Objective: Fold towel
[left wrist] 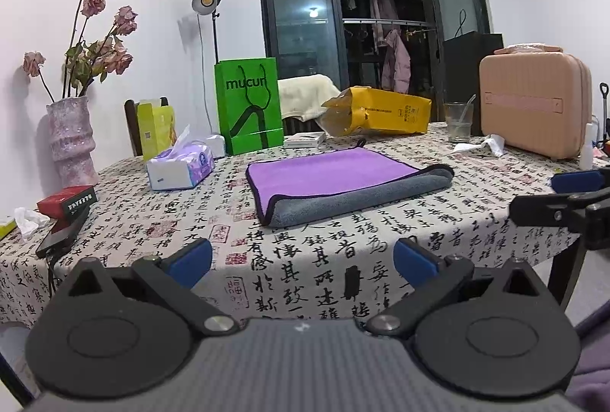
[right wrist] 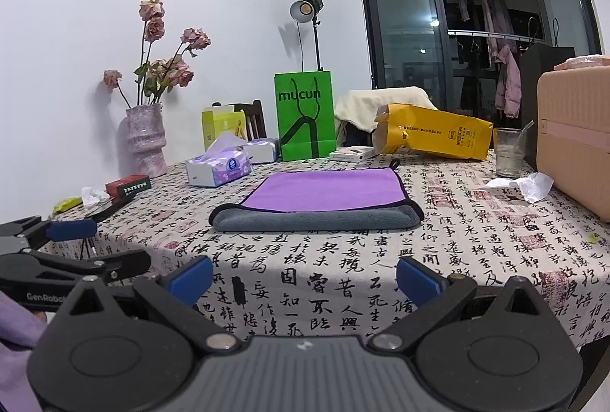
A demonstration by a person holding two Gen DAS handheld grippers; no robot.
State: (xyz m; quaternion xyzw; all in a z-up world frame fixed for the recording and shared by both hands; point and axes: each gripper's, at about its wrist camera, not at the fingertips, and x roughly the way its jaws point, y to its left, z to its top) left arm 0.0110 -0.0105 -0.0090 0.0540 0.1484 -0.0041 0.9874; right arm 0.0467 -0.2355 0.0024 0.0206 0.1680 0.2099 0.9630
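Note:
A towel (left wrist: pixel 335 175), purple on top and grey underneath with a dark hem, lies folded flat on the table's calligraphy-print cloth; its grey folded edge faces me. It also shows in the right wrist view (right wrist: pixel 324 194). My left gripper (left wrist: pixel 303 257) is open and empty, held off the table's near edge, well short of the towel. My right gripper (right wrist: pixel 305 278) is open and empty, also off the near edge. Each gripper shows in the other's view: the right gripper (left wrist: pixel 564 198) at the right, the left gripper (right wrist: pixel 76 244) at the left.
On the table stand a tissue pack (left wrist: pixel 179 166), a green paper bag (left wrist: pixel 249 105), a yellow bag (left wrist: pixel 381 113), a glass (left wrist: pixel 457 122), a pink case (left wrist: pixel 533 103), a vase of dried roses (left wrist: pixel 72 141) and a red box (left wrist: pixel 66 200).

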